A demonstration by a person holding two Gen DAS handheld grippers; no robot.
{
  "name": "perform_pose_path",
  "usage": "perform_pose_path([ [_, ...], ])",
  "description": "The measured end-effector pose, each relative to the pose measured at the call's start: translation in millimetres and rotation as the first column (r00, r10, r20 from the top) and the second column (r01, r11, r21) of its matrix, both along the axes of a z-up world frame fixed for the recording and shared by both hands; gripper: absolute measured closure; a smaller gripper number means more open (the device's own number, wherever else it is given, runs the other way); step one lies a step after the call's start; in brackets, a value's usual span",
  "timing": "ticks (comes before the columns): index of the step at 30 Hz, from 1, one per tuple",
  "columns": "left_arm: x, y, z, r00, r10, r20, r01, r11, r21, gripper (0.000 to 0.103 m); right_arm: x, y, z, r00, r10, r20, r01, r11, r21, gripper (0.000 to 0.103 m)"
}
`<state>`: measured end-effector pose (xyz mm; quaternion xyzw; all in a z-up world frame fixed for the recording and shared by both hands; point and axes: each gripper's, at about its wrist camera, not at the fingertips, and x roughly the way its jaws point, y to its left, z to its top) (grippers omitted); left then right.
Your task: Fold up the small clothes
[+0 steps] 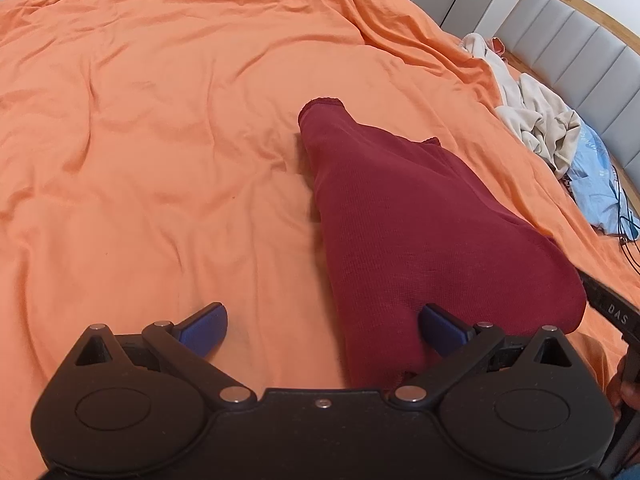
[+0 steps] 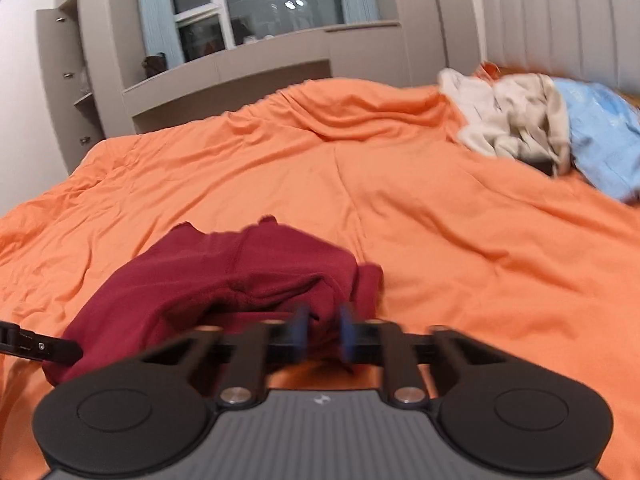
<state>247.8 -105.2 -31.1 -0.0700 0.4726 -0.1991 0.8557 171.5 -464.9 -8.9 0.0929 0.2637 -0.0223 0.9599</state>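
A: Which step is in hand?

B: An early one, it is judged. The dark red garment [image 1: 420,220] is spread lengthwise on the orange bedcover [image 1: 140,140], and one end of it is raised — a fold is being started, not finished.

A: How are the tools set?

B: The left gripper [image 1: 322,330] is spread wide; nothing is held. Its right finger is laid against the near edge of the red cloth, its left finger is over bare cover. The right gripper [image 2: 323,332] is drawn narrow, and a bunch of the garment [image 2: 224,276] is pinched between the blue pads [image 2: 301,328]. That view is blurred, so how much cloth is caught cannot be told.

A: And where is the garment placed?

B: Near the middle of the bed, well apart from the heap of pale and light blue clothes [image 1: 552,128] by the headboard [image 1: 580,40]. Its far cuff-like end is flat; the near part is humped and creased by the right tool.

A: What is called for next?

B: Probably the pinched end must be carried over the flat part and laid down evenly — while the near edge is caught or pressed by the open left tool, so that the cloth is not dragged across the cover. Wrinkles in the soft cover may be pulled up with it, so a light, level pass is advised.
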Motion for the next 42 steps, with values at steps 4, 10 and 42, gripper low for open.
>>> perform_pose_path([
  [4, -0.6, -3.1, 3.4, 1.000, -0.011, 0.015, 0.011, 1.000, 0.006, 0.000, -5.1, 24.7, 11.7, 0.998, 0.038, 0.053, -0.022, 0.962, -0.272, 0.093],
  [10, -1.6, -4.3, -1.3, 1.000, -0.012, 0.008, 0.012, 1.000, 0.012, 0.000, -5.7, 31.3, -11.9, 0.999, 0.047, -0.028, -0.052, 0.964, -0.262, 0.093],
  [42, -2.9, -7.7, -5.9, 1.000, -0.026, 0.010, 0.026, 0.999, 0.028, 0.000, 18.6, -17.3, -20.0, 0.966, -0.154, -0.205, 0.160, 0.987, 0.012, 0.000],
])
